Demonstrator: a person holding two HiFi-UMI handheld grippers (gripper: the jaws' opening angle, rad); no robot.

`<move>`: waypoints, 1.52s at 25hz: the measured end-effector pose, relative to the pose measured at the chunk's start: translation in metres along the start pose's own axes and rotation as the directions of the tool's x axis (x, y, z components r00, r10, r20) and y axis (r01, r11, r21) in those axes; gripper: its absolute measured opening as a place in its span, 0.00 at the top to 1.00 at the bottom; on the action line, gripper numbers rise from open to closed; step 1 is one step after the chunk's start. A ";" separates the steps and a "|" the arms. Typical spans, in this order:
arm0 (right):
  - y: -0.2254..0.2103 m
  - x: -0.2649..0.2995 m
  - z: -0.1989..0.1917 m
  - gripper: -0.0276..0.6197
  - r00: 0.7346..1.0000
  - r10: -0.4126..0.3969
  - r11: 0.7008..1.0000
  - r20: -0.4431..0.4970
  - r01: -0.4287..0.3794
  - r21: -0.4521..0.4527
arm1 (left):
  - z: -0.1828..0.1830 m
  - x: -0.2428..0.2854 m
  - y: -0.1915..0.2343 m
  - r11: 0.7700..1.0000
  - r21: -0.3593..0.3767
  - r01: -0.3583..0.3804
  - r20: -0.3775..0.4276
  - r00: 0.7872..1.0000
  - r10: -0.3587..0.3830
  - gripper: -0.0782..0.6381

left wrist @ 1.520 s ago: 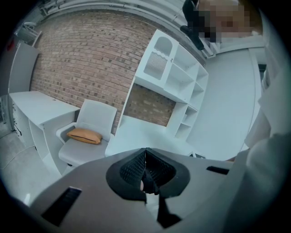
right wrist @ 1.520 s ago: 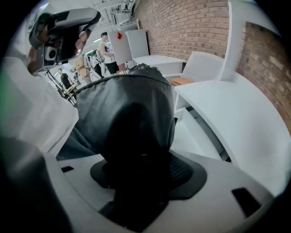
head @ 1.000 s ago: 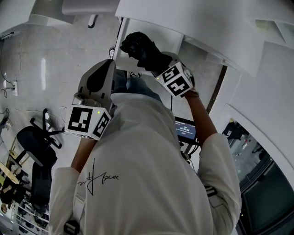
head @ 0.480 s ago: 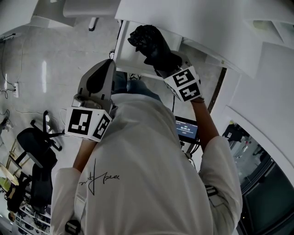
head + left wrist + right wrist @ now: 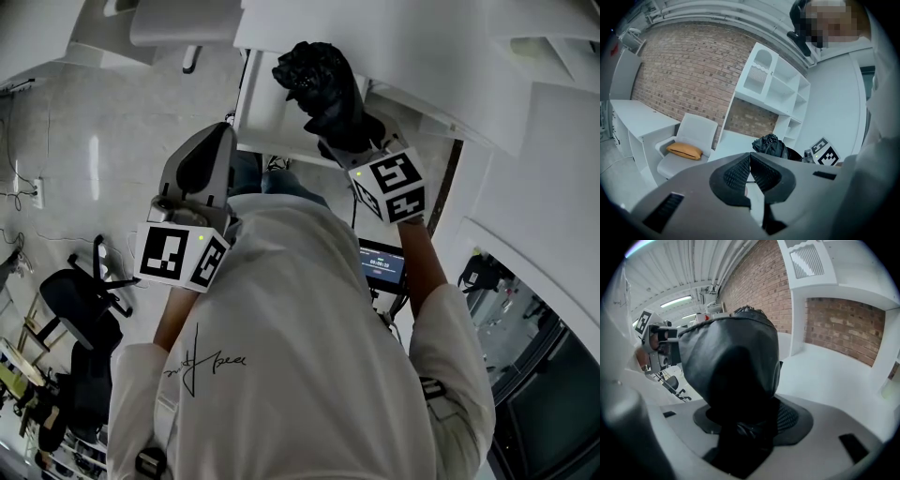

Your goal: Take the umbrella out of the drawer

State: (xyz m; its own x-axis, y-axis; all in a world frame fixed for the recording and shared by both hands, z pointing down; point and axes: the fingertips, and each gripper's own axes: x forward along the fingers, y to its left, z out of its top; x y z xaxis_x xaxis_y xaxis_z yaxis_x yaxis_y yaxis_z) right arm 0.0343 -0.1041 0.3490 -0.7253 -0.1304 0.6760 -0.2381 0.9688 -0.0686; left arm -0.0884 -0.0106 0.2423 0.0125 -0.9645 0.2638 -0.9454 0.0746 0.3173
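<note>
Now right hand-held gripper clamps umbrella at drawer; left hand-held gripper closed, empty.

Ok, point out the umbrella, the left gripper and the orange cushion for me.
umbrella (image 5: 322, 82), head view, on its bunched black fabric.
left gripper (image 5: 750, 161), left gripper view, where its closed fingertips meet.
orange cushion (image 5: 684, 150), left gripper view, middle of its top.

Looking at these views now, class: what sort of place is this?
Probably an office or lounge-like room: a brick wall, a white shelving unit, and a white armchair with an orange cushion.
</note>
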 end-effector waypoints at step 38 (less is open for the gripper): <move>0.016 -0.081 0.056 0.56 0.930 -0.091 0.993 0.357 0.059 0.100 | 0.026 -0.005 -0.017 0.998 0.023 0.064 0.077 0.995 -0.066 0.87</move>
State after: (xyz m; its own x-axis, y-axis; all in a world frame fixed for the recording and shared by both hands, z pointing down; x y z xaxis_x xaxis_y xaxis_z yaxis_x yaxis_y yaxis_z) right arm 0.0529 -0.0896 0.2515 -0.8830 -0.2847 0.3732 -0.3440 0.9335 -0.1017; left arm -0.0805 -0.0131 0.2120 0.0496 -0.9840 0.1712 -0.9497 0.0066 0.3130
